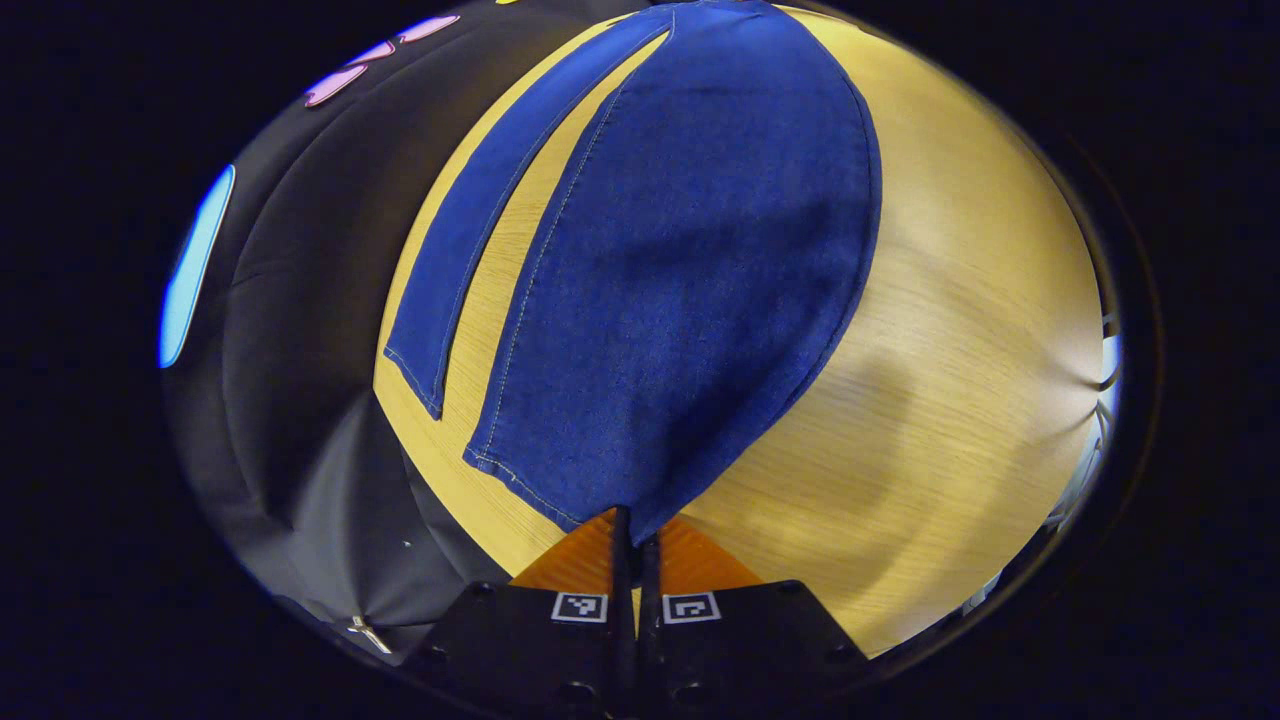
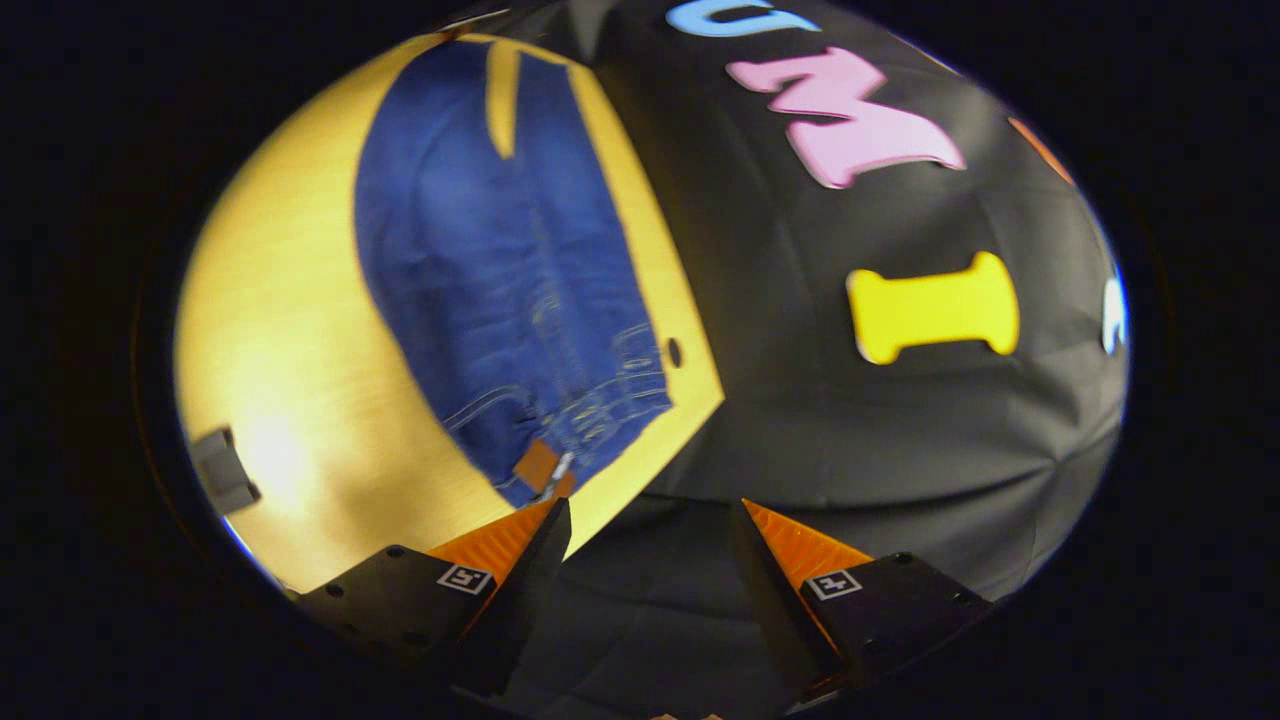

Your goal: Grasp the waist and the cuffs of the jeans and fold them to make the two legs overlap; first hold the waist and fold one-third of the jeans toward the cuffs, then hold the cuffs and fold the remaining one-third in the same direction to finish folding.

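My left gripper [image 1: 634, 545] pinches the jeans [image 1: 680, 260] cuff, legs running up-frame. Right gripper [image 2: 648, 530] wide apart, empty, waist [image 2: 560, 440] probably just upper left of it.

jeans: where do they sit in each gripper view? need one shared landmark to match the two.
Left gripper view: the jeans fill the centre, legs running up and away, the near cuff pinched in the left gripper.
Right gripper view: the jeans lie left of centre, waist end nearest the open right gripper.
Shared landmark: the wooden table under the jeans.
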`<state>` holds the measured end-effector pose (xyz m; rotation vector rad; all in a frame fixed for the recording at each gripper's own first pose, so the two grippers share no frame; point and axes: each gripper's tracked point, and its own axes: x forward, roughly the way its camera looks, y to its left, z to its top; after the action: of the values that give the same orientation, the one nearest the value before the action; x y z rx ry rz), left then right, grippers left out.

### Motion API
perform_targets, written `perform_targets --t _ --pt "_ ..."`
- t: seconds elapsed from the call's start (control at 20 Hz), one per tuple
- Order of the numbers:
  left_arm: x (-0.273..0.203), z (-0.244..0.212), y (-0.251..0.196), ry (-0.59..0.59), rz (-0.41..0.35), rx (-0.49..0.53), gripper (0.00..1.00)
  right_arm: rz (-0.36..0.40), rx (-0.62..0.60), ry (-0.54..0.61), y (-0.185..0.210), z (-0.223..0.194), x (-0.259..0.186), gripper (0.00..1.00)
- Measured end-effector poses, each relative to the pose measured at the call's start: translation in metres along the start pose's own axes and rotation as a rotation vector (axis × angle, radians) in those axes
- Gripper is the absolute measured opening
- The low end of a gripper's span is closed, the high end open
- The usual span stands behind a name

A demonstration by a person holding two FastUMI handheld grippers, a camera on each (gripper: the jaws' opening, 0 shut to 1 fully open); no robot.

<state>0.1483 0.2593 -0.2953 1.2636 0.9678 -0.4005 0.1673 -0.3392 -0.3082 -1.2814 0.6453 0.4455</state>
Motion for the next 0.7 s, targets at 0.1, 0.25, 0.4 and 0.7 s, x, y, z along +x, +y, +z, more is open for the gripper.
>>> perform_targets --t 0.1,0.25,0.4,0.7 --pt "0.001 -0.001 0.0 -0.001 0.001 -0.004 0.06 0.09 -0.094 0.019 0.031 -0.011 0.023 0.97" --pt "0.001 0.0 0.001 -0.011 -0.005 -0.02 0.06 0.162 -0.14 0.062 0.057 -0.031 0.046 0.97" --pt "0.001 0.0 0.0 -0.008 -0.02 -0.024 0.06 0.131 -0.195 0.051 0.055 -0.026 0.071 0.98" --pt "0.0 0.001 0.001 -0.006 -0.007 -0.087 0.06 0.042 -0.241 0.025 0.046 0.003 0.106 0.89"
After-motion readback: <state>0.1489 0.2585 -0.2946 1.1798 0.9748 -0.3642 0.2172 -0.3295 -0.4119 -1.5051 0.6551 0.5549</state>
